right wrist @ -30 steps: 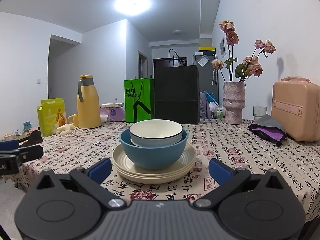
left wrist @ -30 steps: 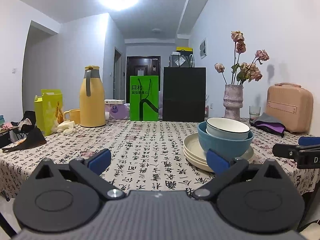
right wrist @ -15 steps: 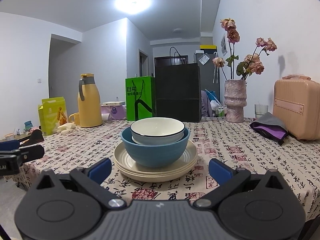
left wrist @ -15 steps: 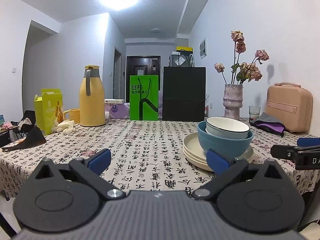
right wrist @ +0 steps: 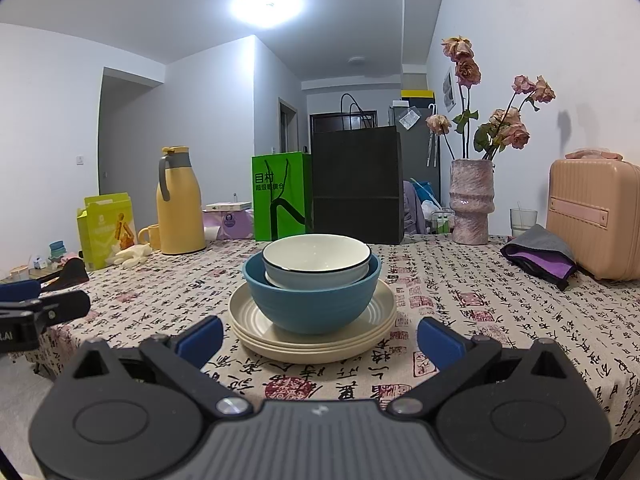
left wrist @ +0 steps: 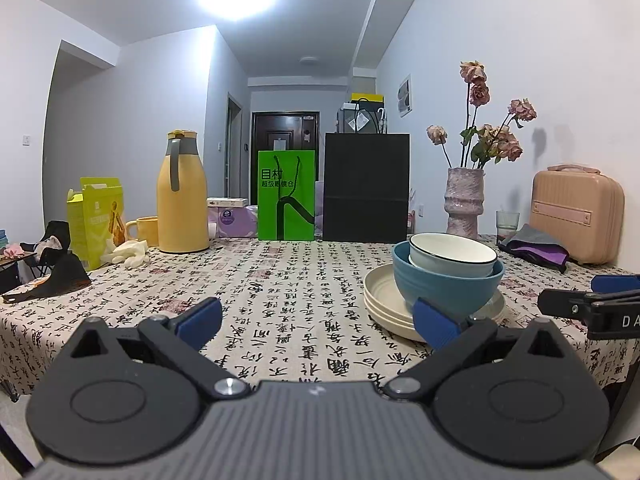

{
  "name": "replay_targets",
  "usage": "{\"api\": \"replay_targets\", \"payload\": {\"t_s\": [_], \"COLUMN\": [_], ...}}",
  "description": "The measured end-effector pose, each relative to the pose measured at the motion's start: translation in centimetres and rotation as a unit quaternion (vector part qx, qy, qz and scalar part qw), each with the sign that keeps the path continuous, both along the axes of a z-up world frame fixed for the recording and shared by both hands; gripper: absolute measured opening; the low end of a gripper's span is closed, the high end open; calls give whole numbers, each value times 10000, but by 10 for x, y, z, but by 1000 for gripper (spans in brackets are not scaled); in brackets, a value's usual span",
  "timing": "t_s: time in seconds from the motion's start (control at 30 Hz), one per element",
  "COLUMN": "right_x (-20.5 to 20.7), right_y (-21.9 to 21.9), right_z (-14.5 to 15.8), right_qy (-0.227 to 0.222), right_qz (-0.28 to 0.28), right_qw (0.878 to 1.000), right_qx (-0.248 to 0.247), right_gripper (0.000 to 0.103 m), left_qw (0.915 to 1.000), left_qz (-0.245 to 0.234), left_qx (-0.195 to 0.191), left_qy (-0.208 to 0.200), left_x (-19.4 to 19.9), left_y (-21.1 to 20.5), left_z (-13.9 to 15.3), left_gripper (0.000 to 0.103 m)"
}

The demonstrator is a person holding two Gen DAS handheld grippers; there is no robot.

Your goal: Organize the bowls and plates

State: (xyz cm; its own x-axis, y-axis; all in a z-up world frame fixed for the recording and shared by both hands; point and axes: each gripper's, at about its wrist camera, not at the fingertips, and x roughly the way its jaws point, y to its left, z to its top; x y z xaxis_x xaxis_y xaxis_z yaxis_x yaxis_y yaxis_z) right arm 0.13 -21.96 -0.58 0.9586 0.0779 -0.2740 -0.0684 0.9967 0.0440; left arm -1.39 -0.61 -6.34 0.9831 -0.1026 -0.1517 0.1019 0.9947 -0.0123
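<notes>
Bowls nested at frame centre: white bowl [right wrist: 316,254] inside blue bowl [right wrist: 311,300] atop stacked plates [right wrist: 312,338], now slightly nearer the spread, empty right gripper [right wrist: 319,338] (left gripper [left wrist: 316,320] also spread, empty, aimed at bare tablecloth [left wrist: 280,288]); stacking looks finished

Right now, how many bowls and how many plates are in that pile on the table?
Bowls: 2, a white bowl sitting inside a blue bowl.
Plates: 3 cream plates stacked under them, counting the rims that show.
Total: 5 dishes.
</notes>
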Motion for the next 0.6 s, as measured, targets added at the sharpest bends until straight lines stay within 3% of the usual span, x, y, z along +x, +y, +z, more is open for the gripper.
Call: {"api": "replay_targets", "payload": {"t_s": [0.6], "right_x": [0], "right_y": [2], "right_z": [-1], "right_qy": [-2], "right_qz": [32], "right_qw": [10000], "right_qx": [-14], "right_gripper": [103], "left_qw": [10000], "left_qz": [-6], "left_qx": [4], "left_qy": [-5], "left_x": [0], "left_y": [-1], "left_z": [0], "left_gripper": [103]}}
